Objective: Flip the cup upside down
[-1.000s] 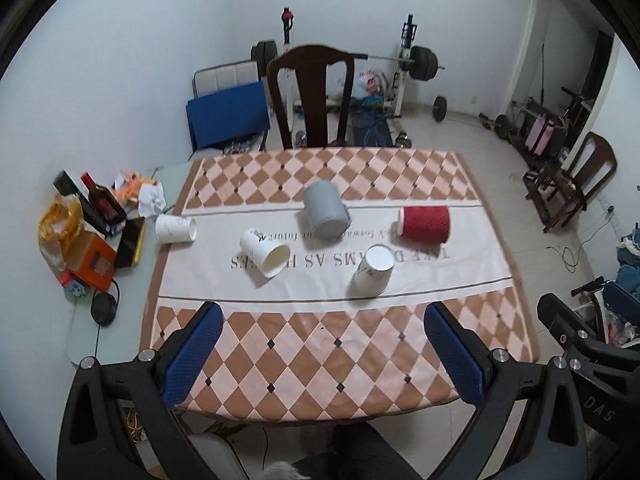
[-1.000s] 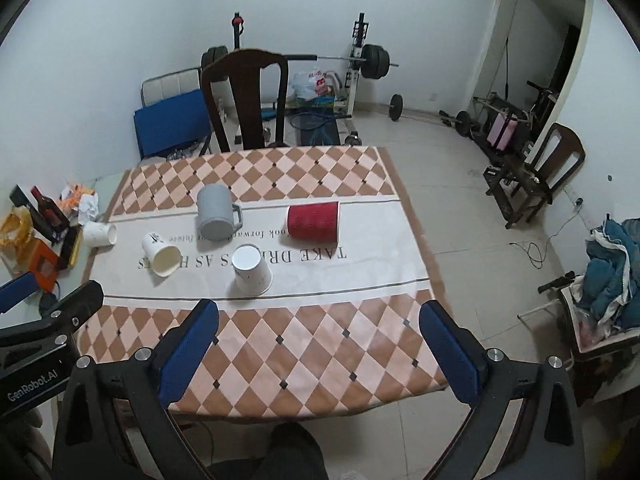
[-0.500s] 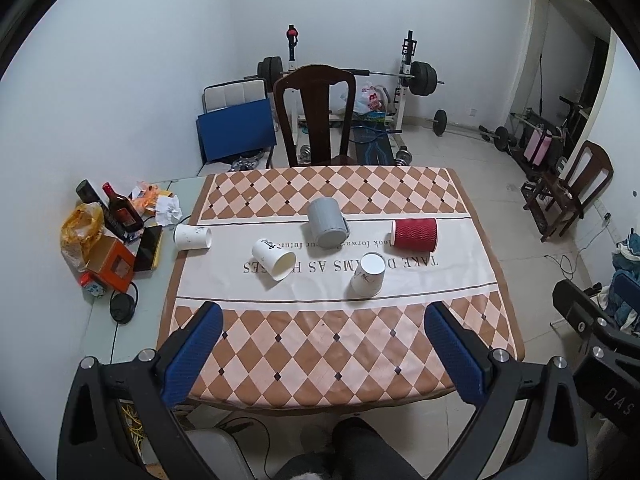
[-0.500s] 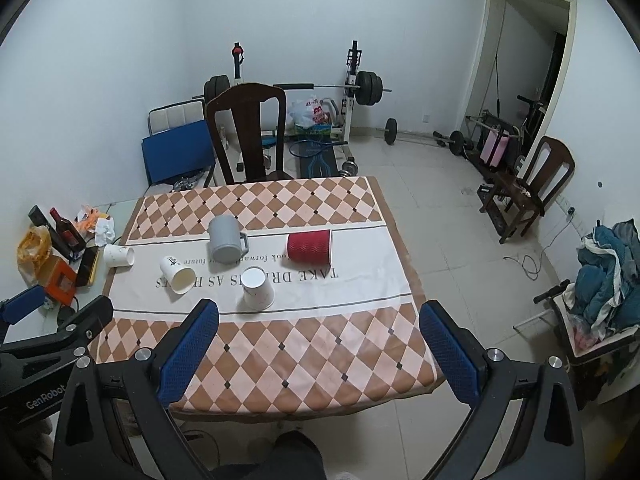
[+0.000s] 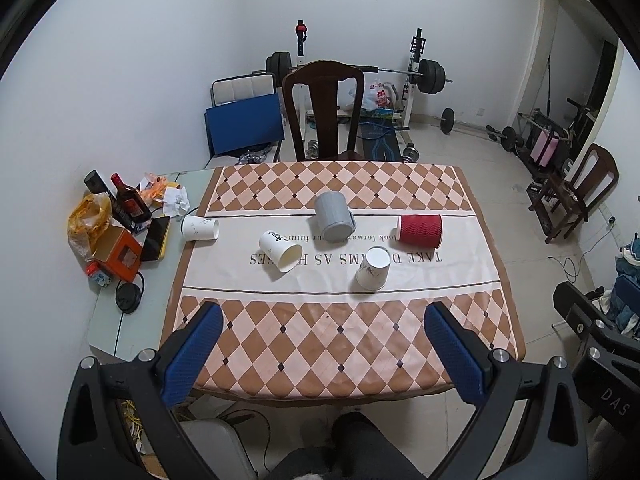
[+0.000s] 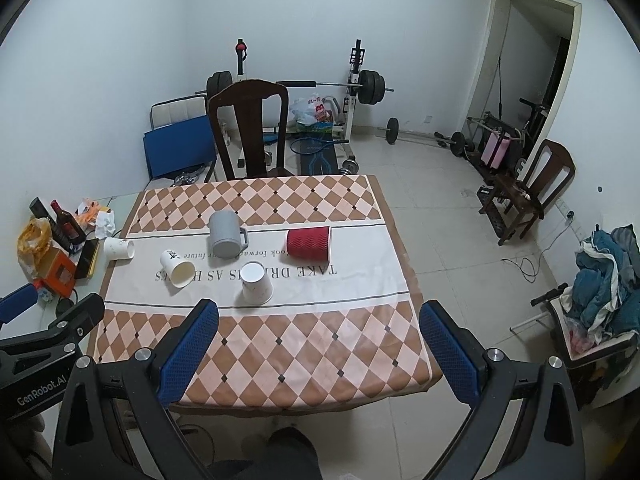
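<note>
Several cups sit on the checked tablecloth (image 5: 328, 340). A grey mug (image 5: 334, 217) (image 6: 225, 234) stands upside down. A red ribbed cup (image 5: 420, 231) (image 6: 309, 243) lies on its side. A white paper cup (image 5: 374, 268) (image 6: 256, 282) stands upside down. Another white cup (image 5: 280, 251) (image 6: 177, 268) lies on its side, mouth toward me. A third white cup (image 5: 200, 228) (image 6: 118, 248) lies at the cloth's left edge. My left gripper (image 5: 324, 344) and right gripper (image 6: 320, 340) are open and empty, high above the table's near edge.
A dark wooden chair (image 5: 324, 112) stands behind the table. Bottles, an orange box and bags (image 5: 116, 232) crowd the grey side table at left. Weights and a bench stand by the back wall. A second chair (image 6: 532, 192) stands at right.
Both grippers have drawn back and up from the table, so the cups look smaller and farther. No cup has moved.
</note>
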{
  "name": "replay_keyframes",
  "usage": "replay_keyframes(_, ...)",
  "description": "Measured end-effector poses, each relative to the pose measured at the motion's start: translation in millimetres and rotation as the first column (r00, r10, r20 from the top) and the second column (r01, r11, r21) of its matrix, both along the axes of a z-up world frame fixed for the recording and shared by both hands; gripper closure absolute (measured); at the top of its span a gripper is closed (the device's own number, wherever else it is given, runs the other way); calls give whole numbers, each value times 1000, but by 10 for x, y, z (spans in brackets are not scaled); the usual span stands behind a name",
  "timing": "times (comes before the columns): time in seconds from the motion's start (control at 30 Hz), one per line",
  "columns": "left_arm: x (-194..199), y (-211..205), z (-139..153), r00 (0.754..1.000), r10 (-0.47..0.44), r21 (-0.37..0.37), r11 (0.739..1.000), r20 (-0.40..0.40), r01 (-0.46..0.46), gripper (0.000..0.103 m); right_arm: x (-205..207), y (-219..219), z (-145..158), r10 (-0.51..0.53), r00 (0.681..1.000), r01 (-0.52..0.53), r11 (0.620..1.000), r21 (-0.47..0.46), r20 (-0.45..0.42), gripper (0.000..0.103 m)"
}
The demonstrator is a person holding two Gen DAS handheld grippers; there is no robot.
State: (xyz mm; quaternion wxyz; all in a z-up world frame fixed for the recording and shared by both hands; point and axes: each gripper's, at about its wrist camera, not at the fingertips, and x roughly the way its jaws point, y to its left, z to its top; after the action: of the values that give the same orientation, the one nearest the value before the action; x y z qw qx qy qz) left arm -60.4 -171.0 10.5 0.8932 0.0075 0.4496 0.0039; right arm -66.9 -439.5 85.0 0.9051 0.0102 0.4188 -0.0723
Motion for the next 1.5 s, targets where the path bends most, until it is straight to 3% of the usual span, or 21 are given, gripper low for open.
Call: replay_keyframes(1.5,-56,76,-69,999,42,20,999,-15,-42,0,96,-48,-151,17,1000,-17,1000,5,-20,1)
